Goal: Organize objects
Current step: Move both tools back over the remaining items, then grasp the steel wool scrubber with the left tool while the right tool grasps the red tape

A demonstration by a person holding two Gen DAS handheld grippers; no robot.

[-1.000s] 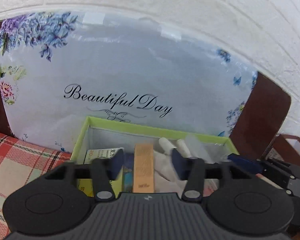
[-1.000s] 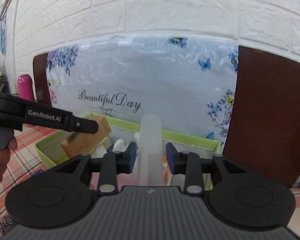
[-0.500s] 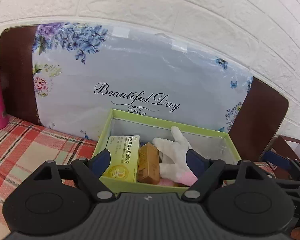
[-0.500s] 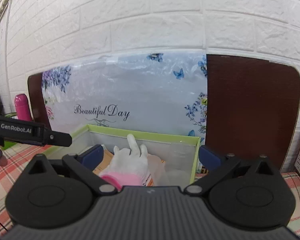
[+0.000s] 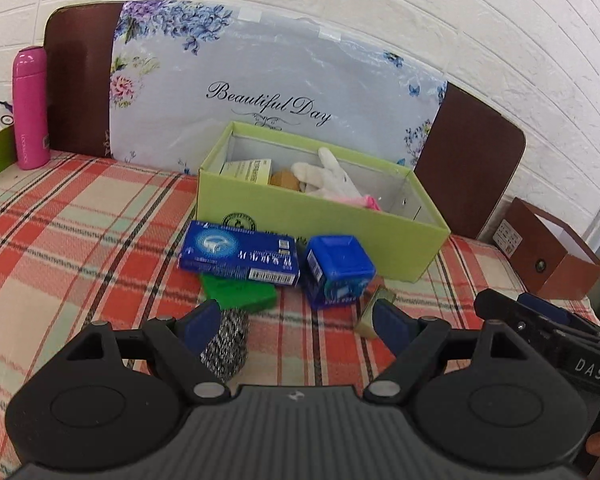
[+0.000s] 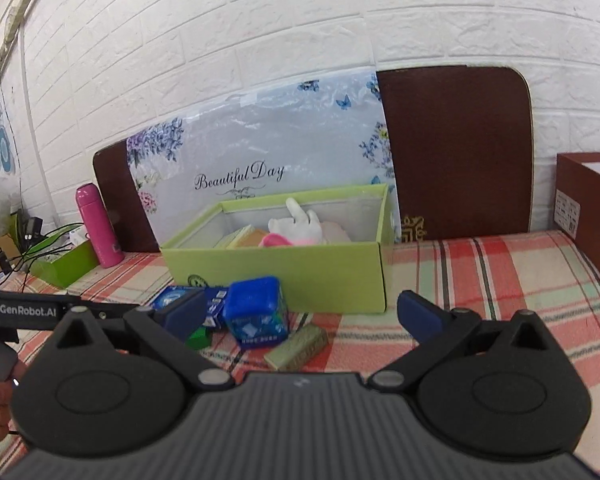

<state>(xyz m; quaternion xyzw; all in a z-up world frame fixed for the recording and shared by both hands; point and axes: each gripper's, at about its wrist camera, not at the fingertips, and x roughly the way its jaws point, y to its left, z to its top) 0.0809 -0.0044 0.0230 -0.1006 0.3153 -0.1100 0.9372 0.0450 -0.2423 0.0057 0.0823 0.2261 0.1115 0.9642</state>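
A light green box stands on the plaid cloth against a floral board. Inside it lie a white glove with a pink cuff, a yellow-white carton and a brown box. In front of it lie a flat blue box, a blue cube tub, a green flat piece, a speckled grey roll and an olive bar. My left gripper hovers open over these, empty. My right gripper is wide open above the bar, empty.
A pink bottle stands at the back left beside a green tray with cables. A brown carton sits at the right edge. A dark headboard and white brick wall close off the back.
The left gripper let go of the brown box and the right gripper of a translucent bottle over the green box. Both opened and drew back toward the near side of the cloth.
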